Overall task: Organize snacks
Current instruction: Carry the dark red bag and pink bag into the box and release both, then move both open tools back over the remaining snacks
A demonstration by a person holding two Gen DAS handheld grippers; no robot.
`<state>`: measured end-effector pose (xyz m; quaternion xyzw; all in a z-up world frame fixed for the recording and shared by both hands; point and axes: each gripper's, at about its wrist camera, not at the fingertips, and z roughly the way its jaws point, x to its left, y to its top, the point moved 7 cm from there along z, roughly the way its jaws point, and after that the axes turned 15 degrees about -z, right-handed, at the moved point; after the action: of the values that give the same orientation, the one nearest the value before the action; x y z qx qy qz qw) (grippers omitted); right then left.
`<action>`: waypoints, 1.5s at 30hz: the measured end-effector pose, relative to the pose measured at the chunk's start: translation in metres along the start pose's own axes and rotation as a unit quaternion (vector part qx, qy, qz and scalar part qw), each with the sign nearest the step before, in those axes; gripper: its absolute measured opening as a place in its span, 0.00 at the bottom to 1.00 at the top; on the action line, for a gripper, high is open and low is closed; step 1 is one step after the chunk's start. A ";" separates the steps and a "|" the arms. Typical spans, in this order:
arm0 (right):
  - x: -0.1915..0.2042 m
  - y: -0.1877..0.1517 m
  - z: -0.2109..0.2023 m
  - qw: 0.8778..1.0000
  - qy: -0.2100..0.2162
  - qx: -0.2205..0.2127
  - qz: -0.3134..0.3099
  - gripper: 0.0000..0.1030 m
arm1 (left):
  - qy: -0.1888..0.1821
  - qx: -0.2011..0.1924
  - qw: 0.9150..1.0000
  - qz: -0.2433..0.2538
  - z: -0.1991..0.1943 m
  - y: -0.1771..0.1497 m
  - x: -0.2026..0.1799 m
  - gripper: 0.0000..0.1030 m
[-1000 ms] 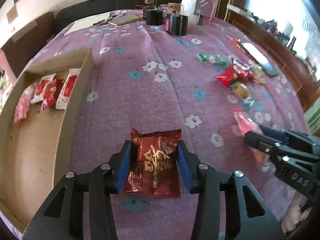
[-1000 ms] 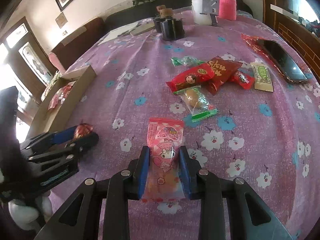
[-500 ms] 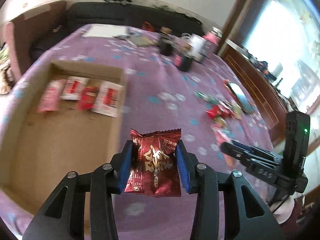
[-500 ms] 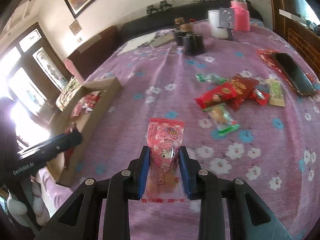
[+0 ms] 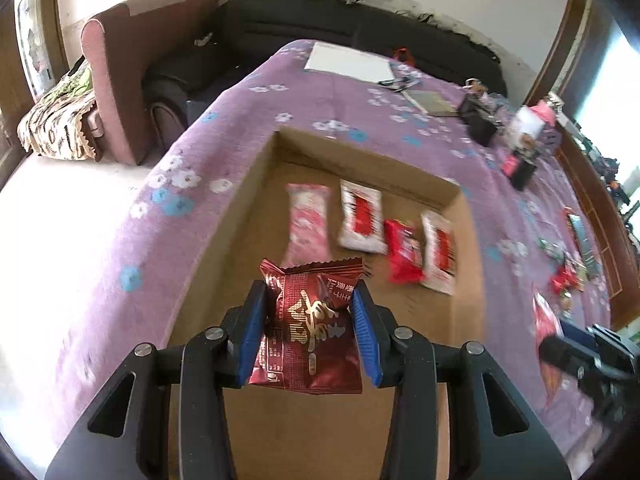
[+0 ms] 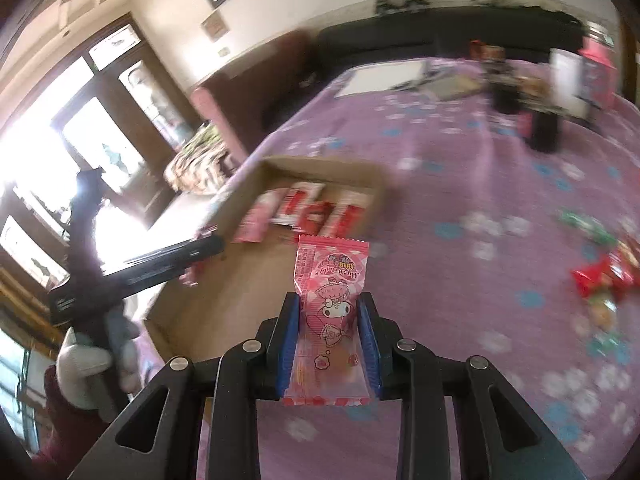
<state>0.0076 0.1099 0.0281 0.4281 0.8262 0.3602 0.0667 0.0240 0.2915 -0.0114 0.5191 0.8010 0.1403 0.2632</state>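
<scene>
Snacks: dark red packet [image 5: 310, 320] pinched mid-body by left gripper [image 5: 310, 334]; pink packet [image 6: 330, 320] likewise by right gripper [image 6: 330, 340]. Light, crinkly, probably slippery film.

The tablecloth [image 5: 224, 136] is purple, scattered with white and blue flowers. The shallow cardboard box [image 5: 256, 184] is plain brown. The left gripper [image 5: 310, 334] is black with blue pads [image 5: 251, 332], and its snack packet [image 5: 310, 332] is dark red with gold and white lettering. The right gripper [image 6: 330, 344] has the same black and blue, and its packet [image 6: 330, 312] is pink with a white cartoon figure and small red hearts. In the box lie a pale pink packet [image 5: 307, 222], two white packets with red panels [image 5: 362, 216] and a bright red one [image 5: 404, 250]. The armchair [image 5: 112, 80] is dusty pink, the sofa [image 5: 360, 28] black.
</scene>
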 end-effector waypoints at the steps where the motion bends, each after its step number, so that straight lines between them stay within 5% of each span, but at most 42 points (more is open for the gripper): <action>1: 0.006 0.005 0.009 1.000 0.003 0.004 -0.003 0.28 | 0.005 0.002 1.000 0.001 0.006 0.004 0.002 0.39; 11: 0.039 0.029 0.098 0.998 0.010 0.065 -0.012 0.28 | 0.011 0.029 1.000 -0.002 0.047 0.023 0.013 0.39; 23: 0.036 0.033 0.134 0.997 0.002 0.080 0.004 0.34 | -0.023 0.036 0.998 -0.038 0.043 0.029 0.020 0.43; 33: 0.036 0.036 0.092 0.999 0.008 0.034 0.004 0.35 | -0.058 -0.010 0.997 -0.053 -0.017 0.028 0.009 0.45; 36: 0.033 0.033 0.073 1.000 0.009 0.017 0.007 0.35 | -0.079 -0.027 0.995 -0.050 -0.040 0.017 -0.005 0.60; 45: -0.003 -0.009 0.006 0.999 -0.010 -0.026 0.020 0.35 | -0.140 -0.031 0.989 -0.036 -0.082 -0.038 -0.063 0.60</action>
<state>0.0064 0.1073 0.0172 0.4463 0.8069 0.3788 0.0788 -0.0312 0.2227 0.0548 0.4963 0.7696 0.0813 0.3933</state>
